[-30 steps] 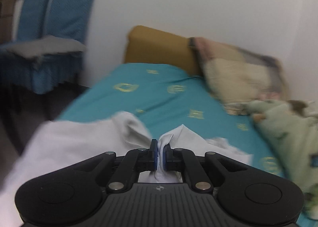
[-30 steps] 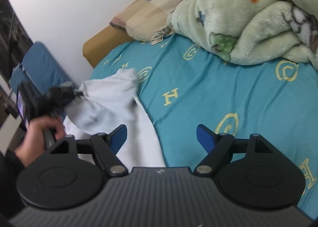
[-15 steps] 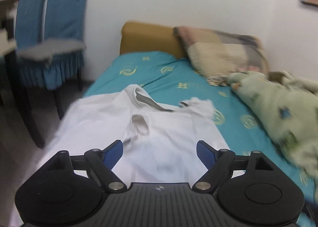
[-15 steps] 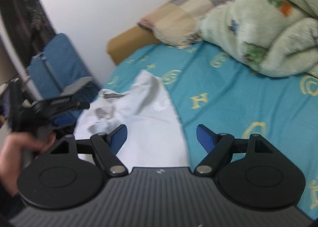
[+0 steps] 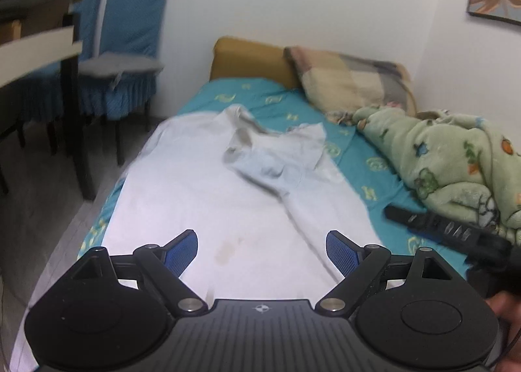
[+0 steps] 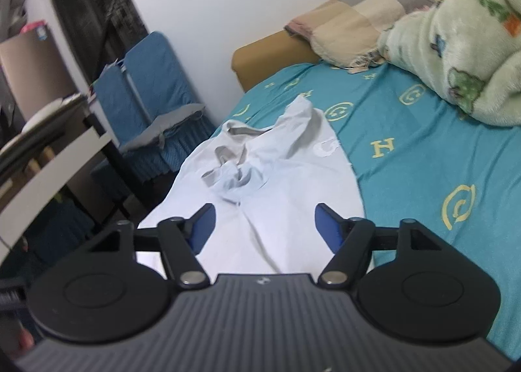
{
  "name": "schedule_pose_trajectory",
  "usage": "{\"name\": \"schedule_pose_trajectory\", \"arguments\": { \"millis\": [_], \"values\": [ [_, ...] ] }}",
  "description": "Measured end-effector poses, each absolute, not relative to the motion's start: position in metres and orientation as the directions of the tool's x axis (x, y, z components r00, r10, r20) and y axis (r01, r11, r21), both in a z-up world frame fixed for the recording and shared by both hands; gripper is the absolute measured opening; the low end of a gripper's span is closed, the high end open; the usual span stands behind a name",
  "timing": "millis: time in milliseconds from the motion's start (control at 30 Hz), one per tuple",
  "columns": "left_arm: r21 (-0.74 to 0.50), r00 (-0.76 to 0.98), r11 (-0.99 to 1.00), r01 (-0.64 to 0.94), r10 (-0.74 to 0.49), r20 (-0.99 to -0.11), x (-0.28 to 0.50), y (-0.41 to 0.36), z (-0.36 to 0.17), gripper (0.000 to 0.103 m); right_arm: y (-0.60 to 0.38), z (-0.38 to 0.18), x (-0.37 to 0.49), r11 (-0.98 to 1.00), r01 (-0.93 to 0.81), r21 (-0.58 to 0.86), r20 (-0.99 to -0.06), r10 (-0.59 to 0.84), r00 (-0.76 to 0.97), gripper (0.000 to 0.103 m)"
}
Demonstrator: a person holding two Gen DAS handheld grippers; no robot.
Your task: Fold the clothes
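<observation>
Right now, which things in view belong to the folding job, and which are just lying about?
Job:
white shirt, spread on the bed
left gripper, open
right gripper, open

Lying about:
green fleece blanket
patchwork pillow
blue-covered chair
teal bedsheet

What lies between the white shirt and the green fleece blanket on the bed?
Only bare teal bedsheet with yellow motifs separates the white shirt from the green fleece blanket, clearest in the right wrist view.

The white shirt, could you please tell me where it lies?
In both views the shirt lies on the teal bed, along its left edge nearest the blue chair.
</observation>
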State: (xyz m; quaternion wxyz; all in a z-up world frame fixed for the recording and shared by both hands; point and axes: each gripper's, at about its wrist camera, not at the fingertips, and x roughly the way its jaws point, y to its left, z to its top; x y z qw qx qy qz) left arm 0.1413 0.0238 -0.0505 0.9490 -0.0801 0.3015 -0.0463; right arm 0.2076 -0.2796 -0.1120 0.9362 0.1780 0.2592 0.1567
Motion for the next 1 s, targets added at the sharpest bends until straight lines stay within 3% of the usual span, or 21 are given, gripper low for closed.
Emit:
{"name": "schedule_pose_trajectory", "arguments": {
  "millis": [300, 567, 733, 767, 867, 1000],
  "values": [
    [-0.298, 0.826, 0.954, -0.029, -0.145, -0.545, 0.185, 0.059, -0.065, 0.088, -0.226, -0.133, 0.291, 0.883, -0.302, 0.359, -0.490, 0.453, 0.745, 0.067],
    [-0.400, 0.818, 0.906, -0.140, -0.122, -0.563, 0.225, 0.111, -0.098, 0.088, -0.136, -0.165, 0.418, 0.905, -0.395, 0.159, -0.554, 0.413, 0.723, 0.072],
    [-0.410, 0.795, 0.894, -0.179, -0.114, -0.596, 0.244, 0.124, -0.124, 0.088, -0.096, -0.190, 0.444, 0.879, -0.477, 0.014, -0.606, 0.387, 0.695, 0.072],
    [-0.407, 0.789, 0.895, -0.181, -0.115, -0.604, 0.247, 0.124, -0.128, 0.088, -0.096, -0.189, 0.444, 0.880, -0.475, 0.009, -0.600, 0.385, 0.701, 0.068],
    [-0.402, 0.788, 0.900, -0.170, -0.120, -0.603, 0.248, 0.122, -0.131, 0.088, -0.110, -0.182, 0.446, 0.905, -0.424, 0.028, -0.595, 0.356, 0.721, 0.010],
    [-0.386, 0.810, 0.910, -0.149, -0.112, -0.576, 0.239, 0.112, -0.123, 0.088, -0.155, -0.152, 0.447, 0.945, -0.327, 0.003, -0.516, 0.282, 0.809, 0.010]
  ]
}}
